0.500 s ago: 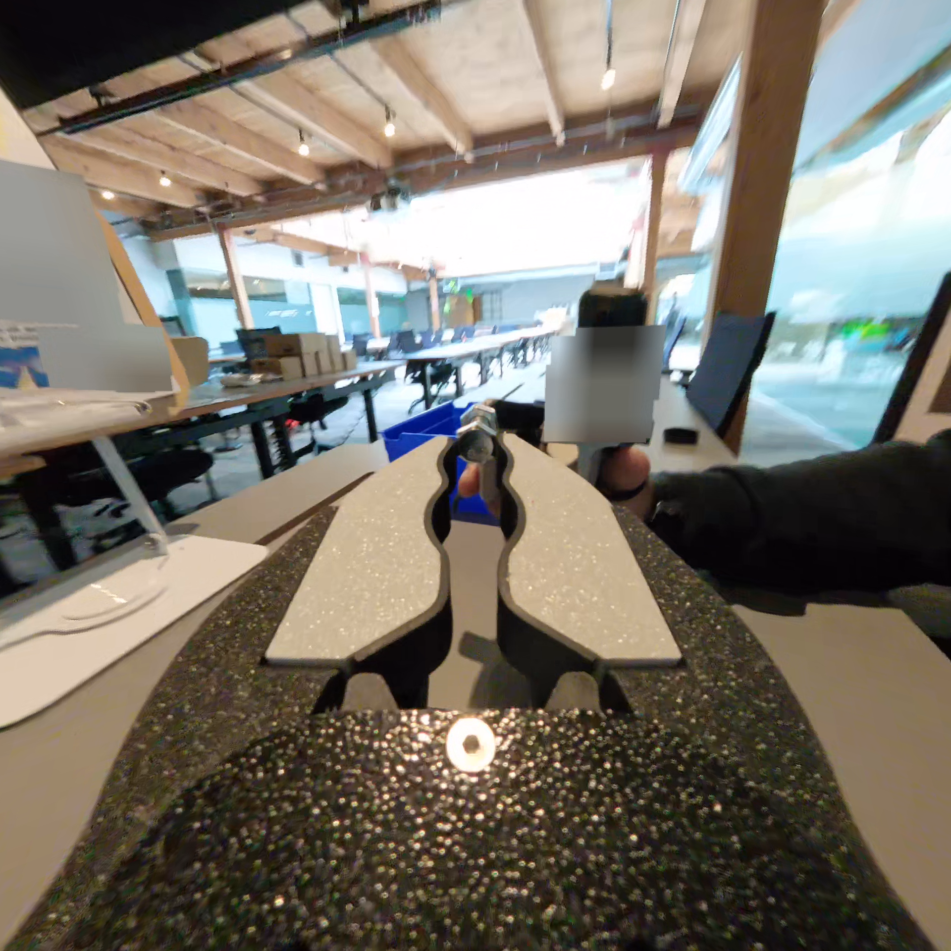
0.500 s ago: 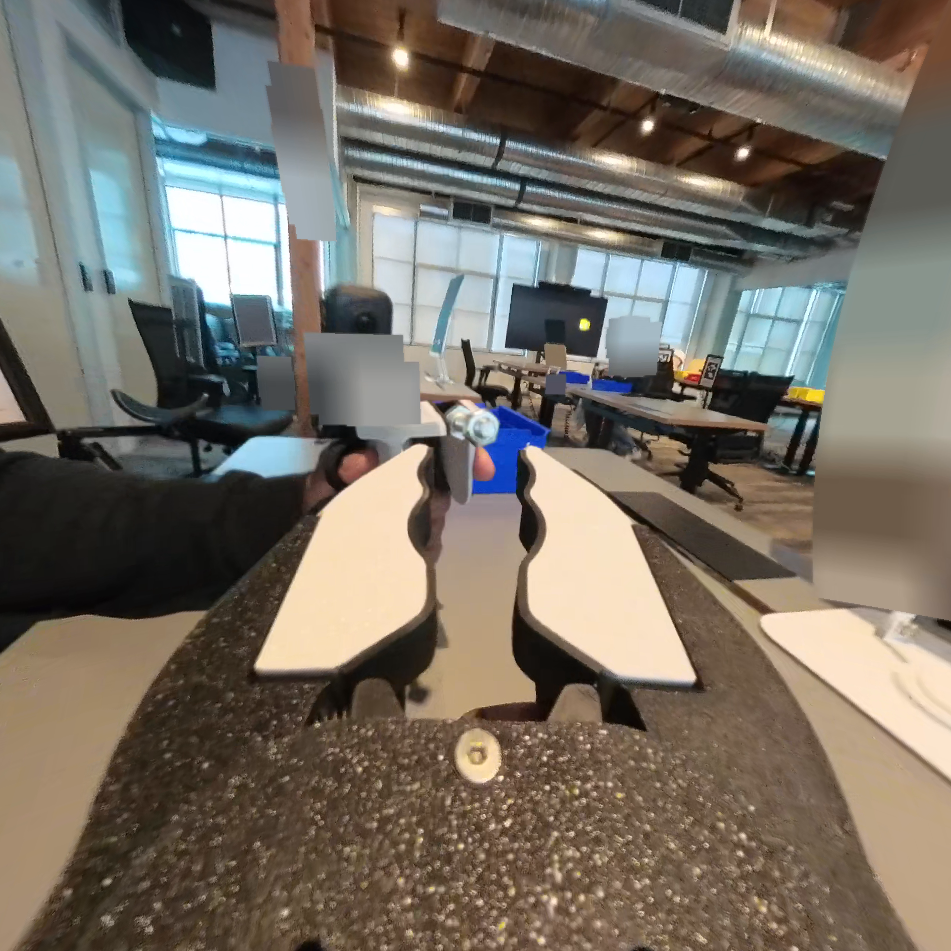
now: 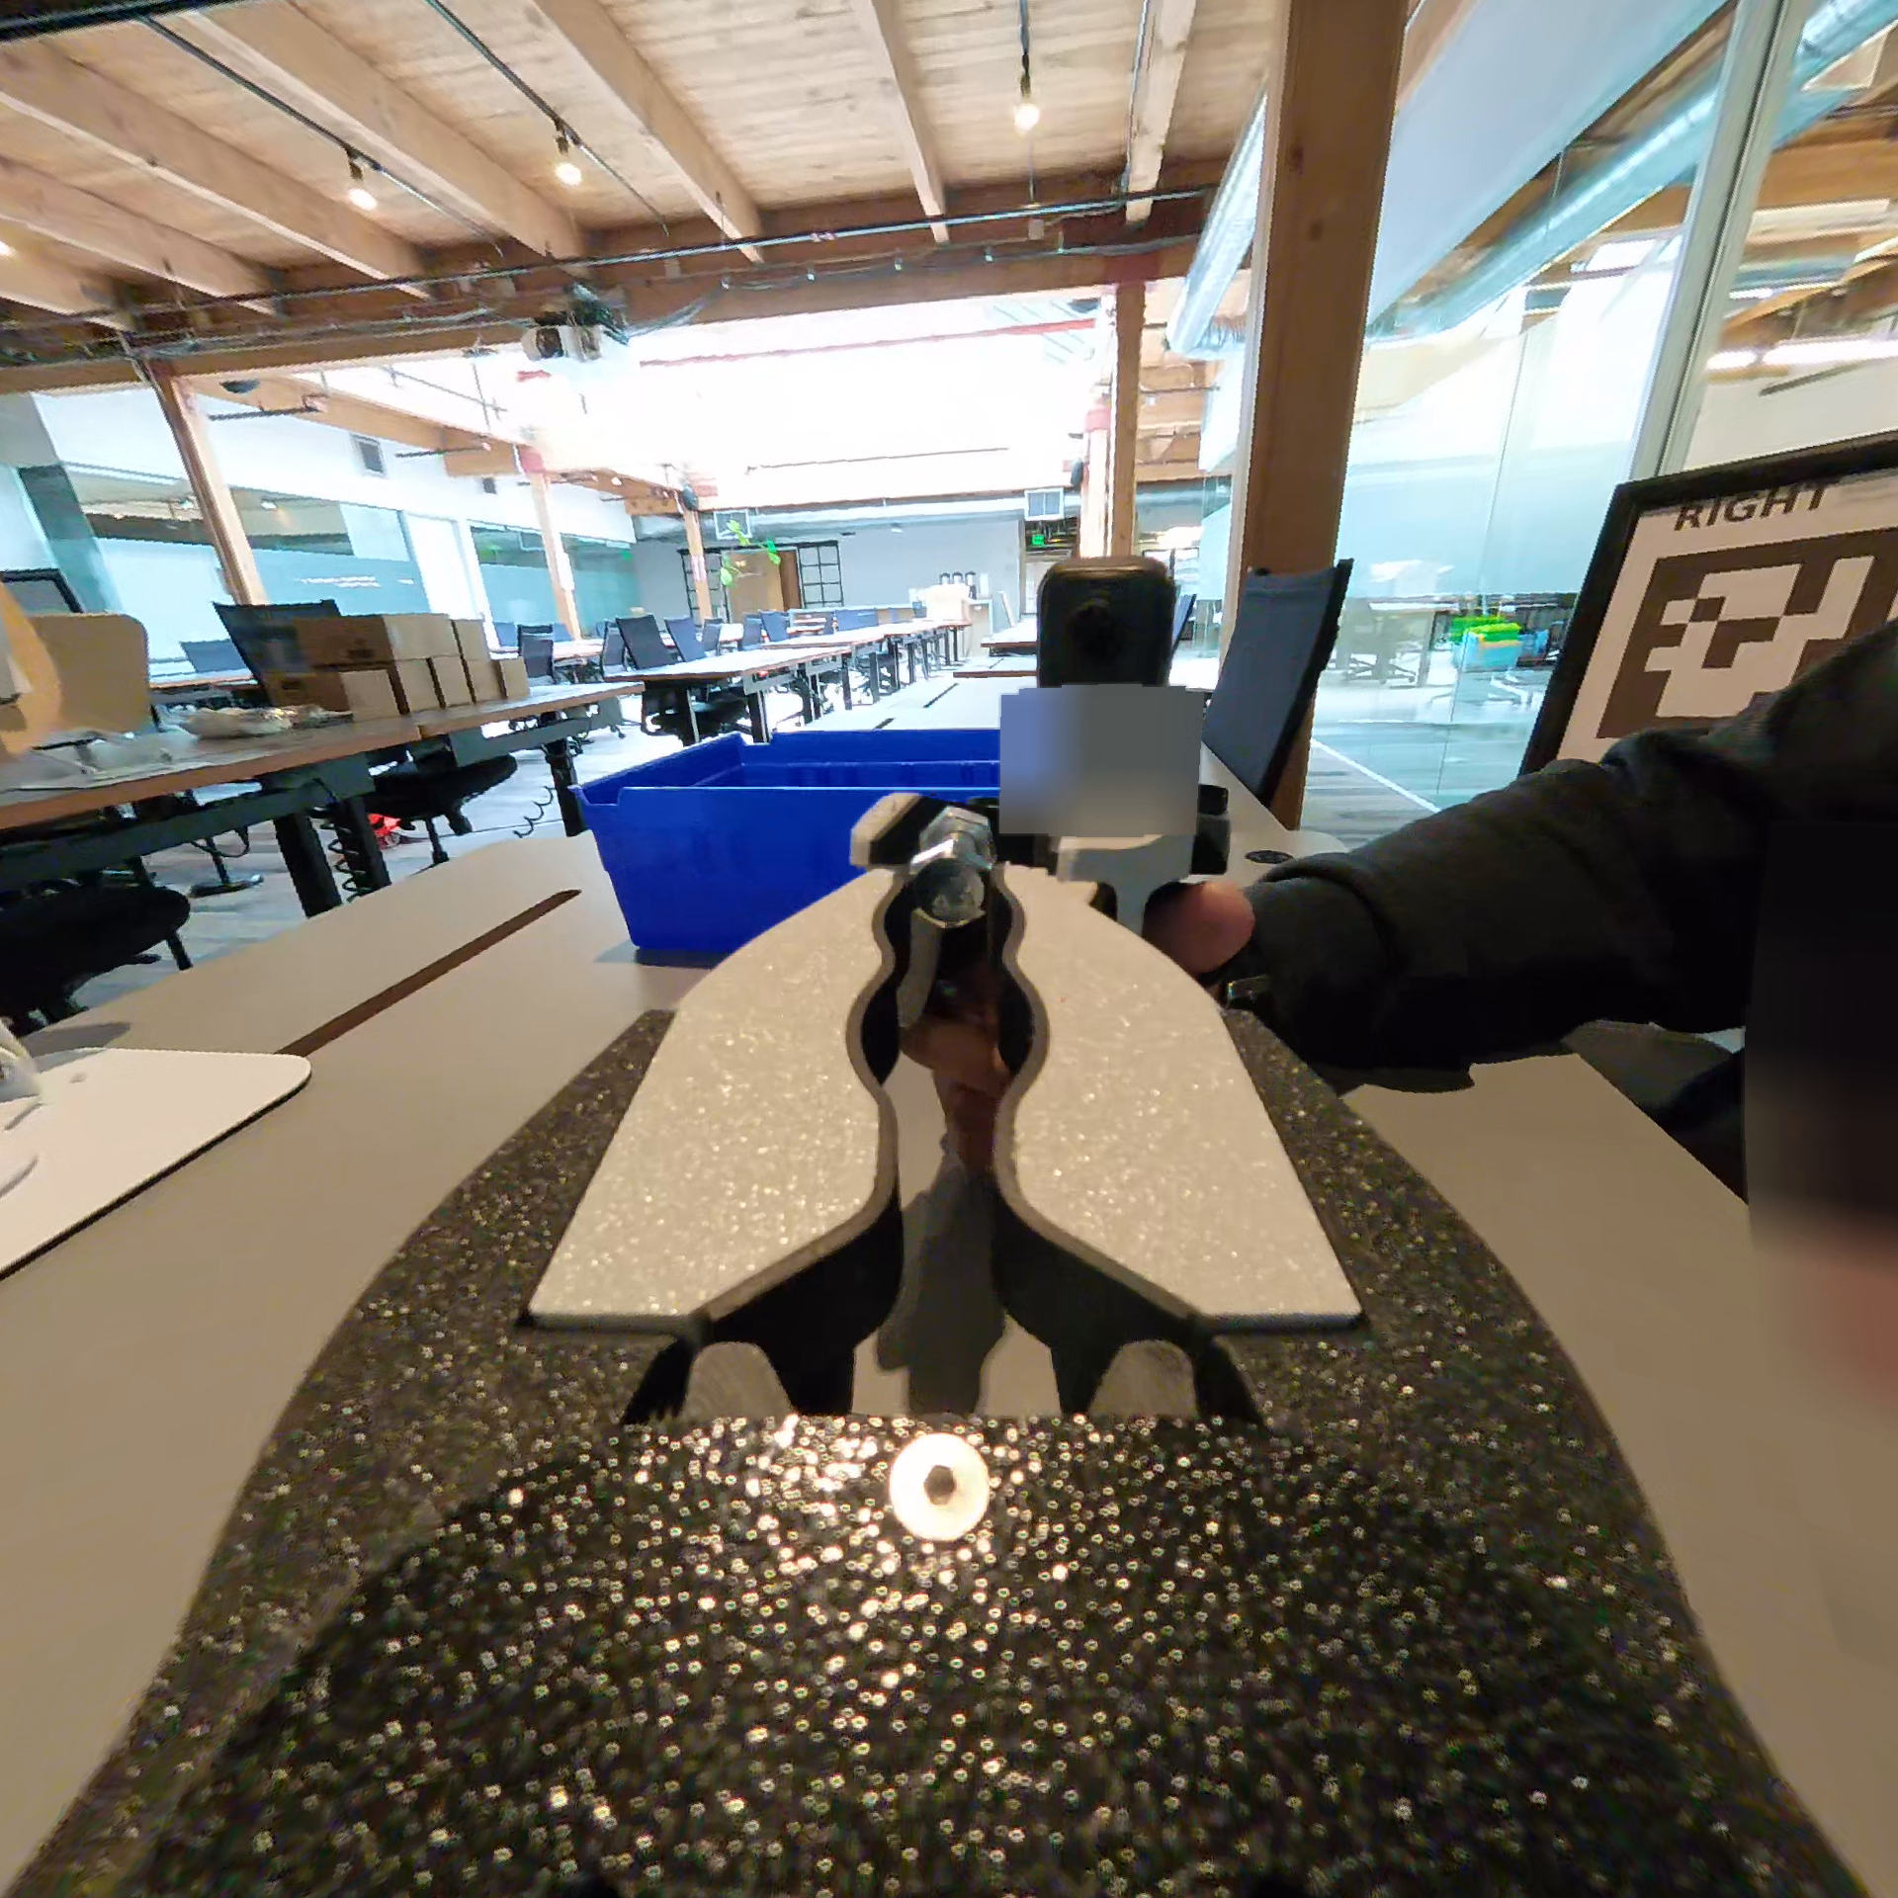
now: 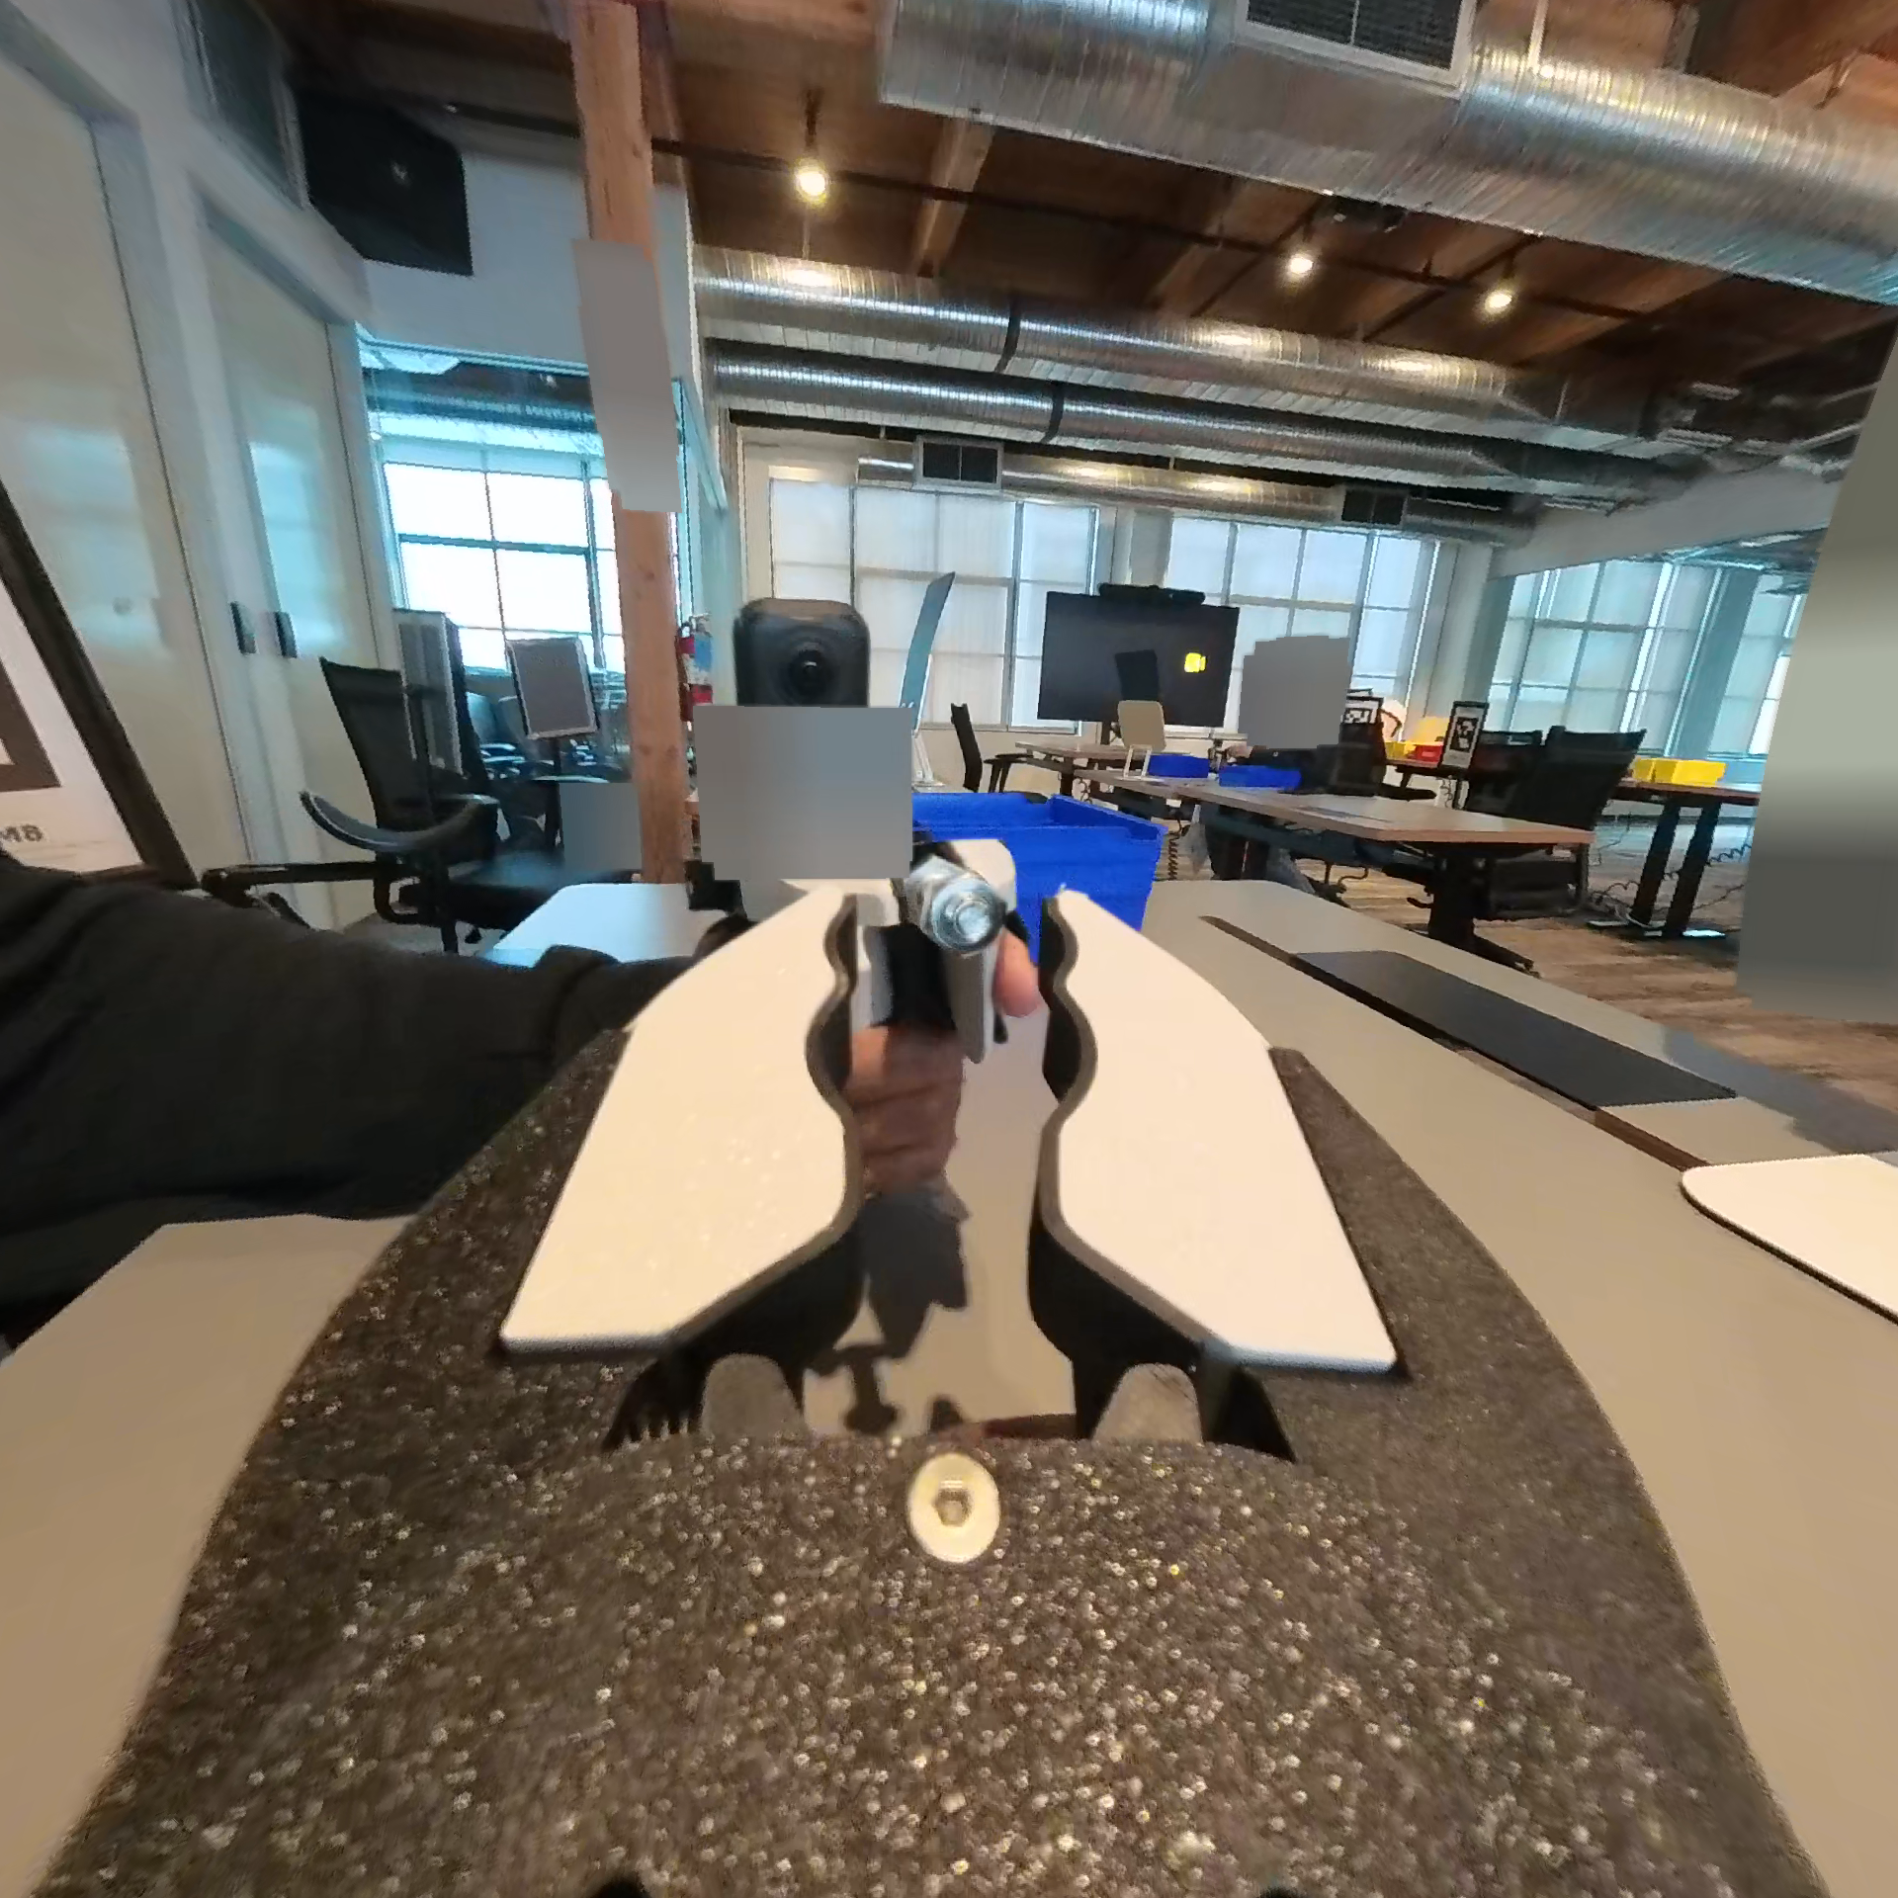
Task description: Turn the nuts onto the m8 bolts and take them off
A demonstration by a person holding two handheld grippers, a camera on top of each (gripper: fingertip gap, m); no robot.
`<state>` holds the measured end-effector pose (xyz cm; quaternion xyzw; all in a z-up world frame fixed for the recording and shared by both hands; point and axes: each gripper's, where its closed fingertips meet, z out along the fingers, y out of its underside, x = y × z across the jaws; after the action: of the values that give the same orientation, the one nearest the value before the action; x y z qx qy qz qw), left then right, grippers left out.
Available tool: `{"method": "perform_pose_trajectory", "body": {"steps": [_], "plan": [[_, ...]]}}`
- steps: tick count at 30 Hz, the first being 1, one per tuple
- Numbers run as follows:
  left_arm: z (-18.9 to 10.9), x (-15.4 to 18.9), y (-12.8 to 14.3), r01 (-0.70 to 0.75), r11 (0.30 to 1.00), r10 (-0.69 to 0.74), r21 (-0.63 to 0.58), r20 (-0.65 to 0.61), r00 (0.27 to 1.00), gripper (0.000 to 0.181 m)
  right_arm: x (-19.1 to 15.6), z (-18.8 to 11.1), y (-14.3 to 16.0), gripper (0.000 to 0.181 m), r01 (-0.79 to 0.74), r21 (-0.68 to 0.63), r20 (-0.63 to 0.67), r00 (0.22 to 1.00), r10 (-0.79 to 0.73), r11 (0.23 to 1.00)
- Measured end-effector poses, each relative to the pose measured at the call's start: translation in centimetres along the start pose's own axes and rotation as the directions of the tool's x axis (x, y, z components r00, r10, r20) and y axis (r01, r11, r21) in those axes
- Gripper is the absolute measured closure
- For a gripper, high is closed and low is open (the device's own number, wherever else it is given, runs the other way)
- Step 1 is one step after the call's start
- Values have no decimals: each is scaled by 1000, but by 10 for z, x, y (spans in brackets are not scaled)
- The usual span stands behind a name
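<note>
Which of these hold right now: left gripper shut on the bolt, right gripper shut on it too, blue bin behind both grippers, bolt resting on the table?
1. The left gripper is shut on the bolt. True.
2. The right gripper is shut on the bolt too. False: its jaws stand open, one either side of the bolt's end.
3. A blue bin sits on the table behind both grippers. True.
4. The bolt rests on the table. False: the left gripper holds it up in the air, above the tabletop.
</note>
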<state>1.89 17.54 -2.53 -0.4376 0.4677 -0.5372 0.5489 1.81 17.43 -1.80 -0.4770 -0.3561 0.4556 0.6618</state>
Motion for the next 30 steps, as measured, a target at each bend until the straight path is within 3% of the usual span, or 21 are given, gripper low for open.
{"method": "perform_pose_trajectory", "body": {"steps": [16,27,30], "plan": [[-11,-4,9,9,992,-11,-125,-15,1000,168,2,1,21,158,209,-160,-21,976,-215,965],[-12,-2,13,17,988,-21,-155,-28,999,168,2,1,19,165,235,-162,-21,970,-242,958],[-13,-5,14,-21,986,20,-163,-8,1000,168,4,2,20,165,141,-208,-21,989,-148,968]]}}
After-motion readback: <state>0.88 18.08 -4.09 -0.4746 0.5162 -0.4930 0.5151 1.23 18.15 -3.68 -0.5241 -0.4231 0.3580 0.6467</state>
